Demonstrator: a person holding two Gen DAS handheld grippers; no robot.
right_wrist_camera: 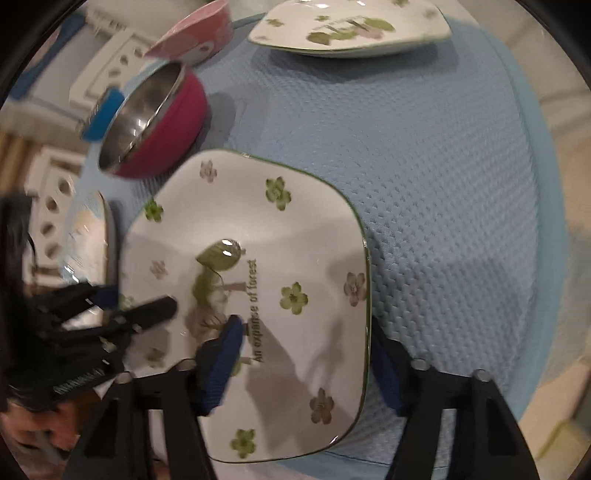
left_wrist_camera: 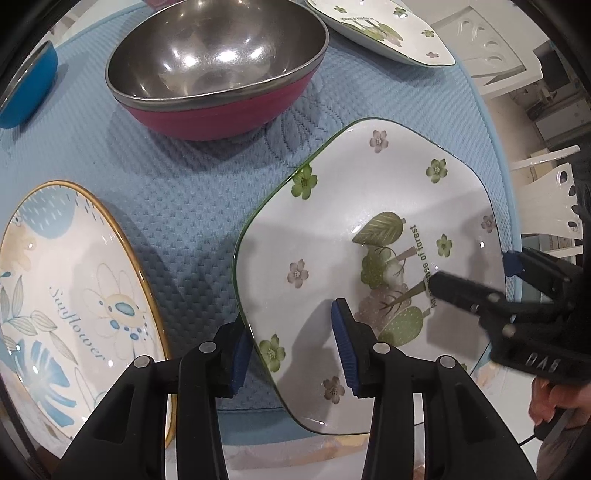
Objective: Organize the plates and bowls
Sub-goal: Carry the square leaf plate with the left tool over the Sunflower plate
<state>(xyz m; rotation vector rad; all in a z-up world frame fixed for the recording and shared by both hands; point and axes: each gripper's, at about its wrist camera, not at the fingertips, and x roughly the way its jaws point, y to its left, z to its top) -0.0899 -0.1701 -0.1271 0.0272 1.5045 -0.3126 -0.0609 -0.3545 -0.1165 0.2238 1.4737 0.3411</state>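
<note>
A square white plate [left_wrist_camera: 369,229] [right_wrist_camera: 258,229] with green flowers and "An expanse of forest" lies on the blue mat [left_wrist_camera: 177,206], its near corner past the mat's front edge. My left gripper [left_wrist_camera: 291,354] straddles the plate's left rim, one blue pad outside and one over the plate, with a gap showing, so it is open. My right gripper [right_wrist_camera: 304,369] straddles the opposite rim in the same way, open. Each gripper also shows in the other's view: the right gripper [left_wrist_camera: 476,269] and the left gripper [right_wrist_camera: 140,300].
A steel bowl with a magenta outside [left_wrist_camera: 218,74] stands behind the plate, a blue bowl [left_wrist_camera: 29,85] further left. A round sunflower plate [left_wrist_camera: 74,302] lies left. A second forest plate [right_wrist_camera: 347,29] and a pink bowl [right_wrist_camera: 199,37] are at the back. White chairs [left_wrist_camera: 554,199] stand beyond the table.
</note>
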